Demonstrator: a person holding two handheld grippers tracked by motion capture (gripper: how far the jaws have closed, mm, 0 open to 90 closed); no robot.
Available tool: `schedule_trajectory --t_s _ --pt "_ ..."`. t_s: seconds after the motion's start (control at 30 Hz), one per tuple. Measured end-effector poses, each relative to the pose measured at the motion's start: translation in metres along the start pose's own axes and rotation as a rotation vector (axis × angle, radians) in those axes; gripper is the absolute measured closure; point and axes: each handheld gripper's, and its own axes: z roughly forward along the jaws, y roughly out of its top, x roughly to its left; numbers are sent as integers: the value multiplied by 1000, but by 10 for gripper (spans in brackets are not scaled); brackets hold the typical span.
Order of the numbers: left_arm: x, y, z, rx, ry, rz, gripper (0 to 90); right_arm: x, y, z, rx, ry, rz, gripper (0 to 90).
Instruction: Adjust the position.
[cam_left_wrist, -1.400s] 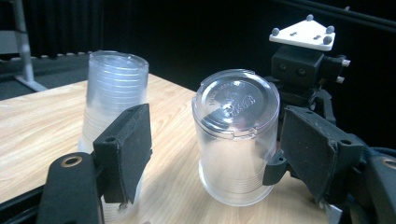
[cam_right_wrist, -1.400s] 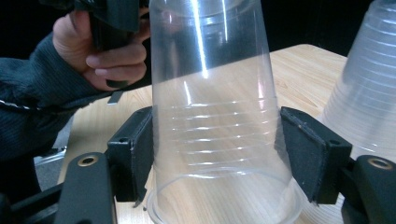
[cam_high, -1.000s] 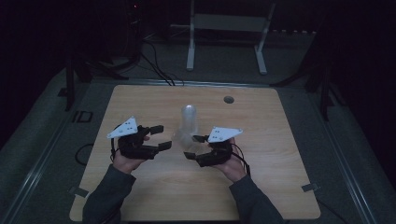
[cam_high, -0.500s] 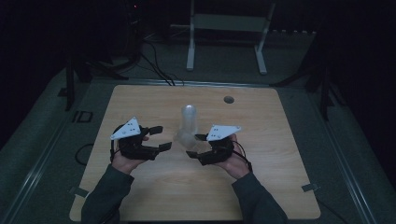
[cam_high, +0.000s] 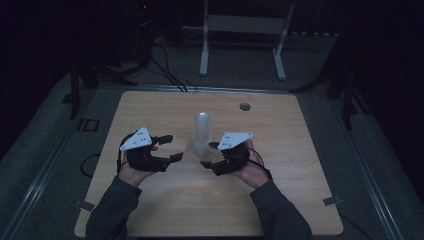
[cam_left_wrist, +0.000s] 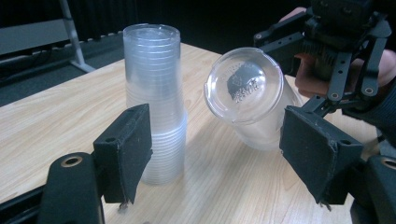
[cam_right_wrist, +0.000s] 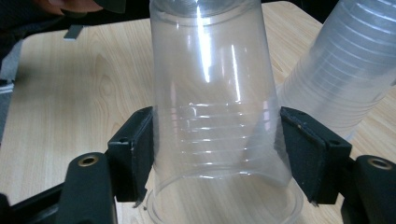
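The right gripper (cam_right_wrist: 217, 156) holds a clear ribbed plastic cup (cam_right_wrist: 219, 93) between its fingers, tilted, embossed base outward. Beside it stands an upside-down cup stack (cam_left_wrist: 156, 98). The left gripper (cam_left_wrist: 224, 154) fingers stand wide, empty.

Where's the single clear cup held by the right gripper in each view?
High view: the single clear cup is at table centre, just left of the right gripper, tilted.
Left gripper view: upper right of centre, its base facing the camera.
Right gripper view: centre, clamped between the two black jaws.
Shared landmark: the upright stack of clear cups beside it.
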Motion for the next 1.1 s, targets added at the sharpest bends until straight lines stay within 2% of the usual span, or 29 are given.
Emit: schedule_trajectory --t_s 0.57,1.1 --pt "0 -2 4 37 3 8 255 -5 9 -1 76 -22 -56 309" --pt "-4 -2 10 108 -10 47 256 -10 17 -4 178 -23 -140 312"
